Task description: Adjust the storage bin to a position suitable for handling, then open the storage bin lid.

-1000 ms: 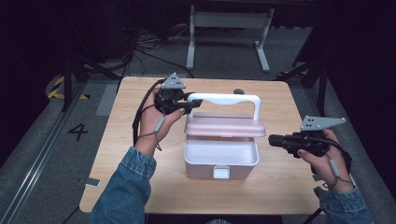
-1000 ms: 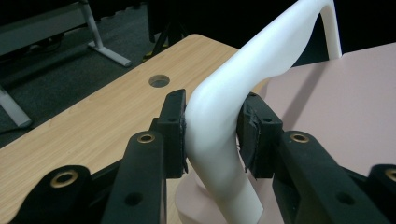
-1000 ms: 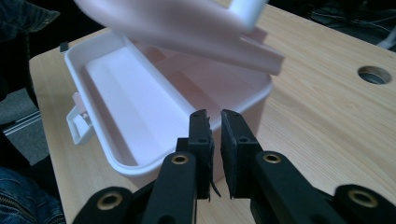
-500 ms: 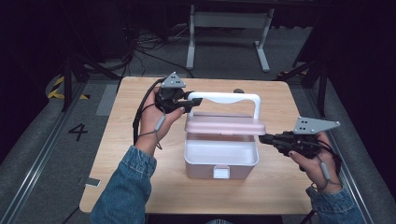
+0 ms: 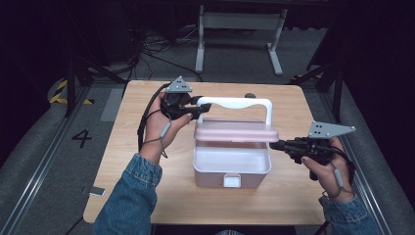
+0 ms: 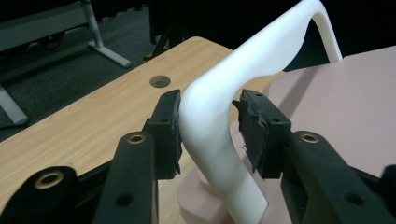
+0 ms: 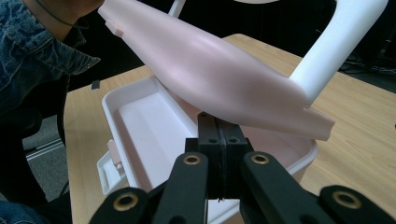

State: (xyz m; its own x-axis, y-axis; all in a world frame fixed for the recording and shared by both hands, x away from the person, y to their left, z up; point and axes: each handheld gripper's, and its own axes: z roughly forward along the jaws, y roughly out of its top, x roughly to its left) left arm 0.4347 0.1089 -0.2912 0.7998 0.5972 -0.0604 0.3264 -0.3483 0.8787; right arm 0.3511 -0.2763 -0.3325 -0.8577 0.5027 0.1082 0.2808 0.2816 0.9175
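Sitting mid-surface, pale pink plastic box point(image 5: 232, 166), lid point(image 5: 236, 131) half raised. Left gripper point(image 6: 208, 133) jaws loosening around white curved handle point(image 6: 219, 116); right gripper point(image 7: 218, 140) clenched empty under lid. Risking lid slamming down.

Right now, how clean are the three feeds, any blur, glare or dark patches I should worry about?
High view: table evenly lit, surroundings very dark, picture slightly soft. Left gripper view: white handle bright but not blown out, jaws sharp, background soft. Right gripper view: pink lid close and a little blurred, sleeve shaded.
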